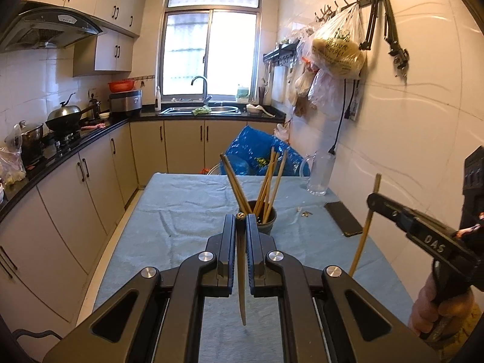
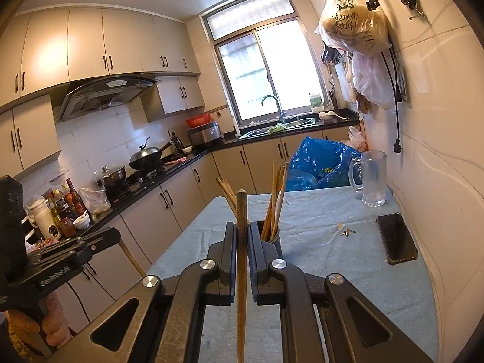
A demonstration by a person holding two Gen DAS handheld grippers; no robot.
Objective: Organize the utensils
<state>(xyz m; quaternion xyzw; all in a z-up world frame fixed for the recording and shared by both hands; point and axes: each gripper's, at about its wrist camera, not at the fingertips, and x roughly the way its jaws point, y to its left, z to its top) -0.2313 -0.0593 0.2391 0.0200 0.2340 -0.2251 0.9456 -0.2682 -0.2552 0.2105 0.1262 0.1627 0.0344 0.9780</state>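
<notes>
- Left gripper [image 1: 241, 222]: jaws closed on a slender brown wooden chopstick [image 1: 241, 275], which runs lengthwise between them, its blunt end level with the jaw tips and its tapered end hanging toward the camera.
- Right gripper [image 2: 242, 227]: jaws clamped on a second wooden chopstick [image 2: 241, 260], upright; its blunt end stands above the jaw tips, the shaft passing down between them.
- Dark grey round holder cup [image 1: 267, 222] stands on the blue-cloth-covered bench [image 1: 187, 211], just beyond both jaws, holding several wooden chopsticks [image 1: 269, 181] leaning apart.
- Clear glass mug [image 2: 372, 178] and black phone [image 2: 396, 239] lie near the wall side.
</notes>
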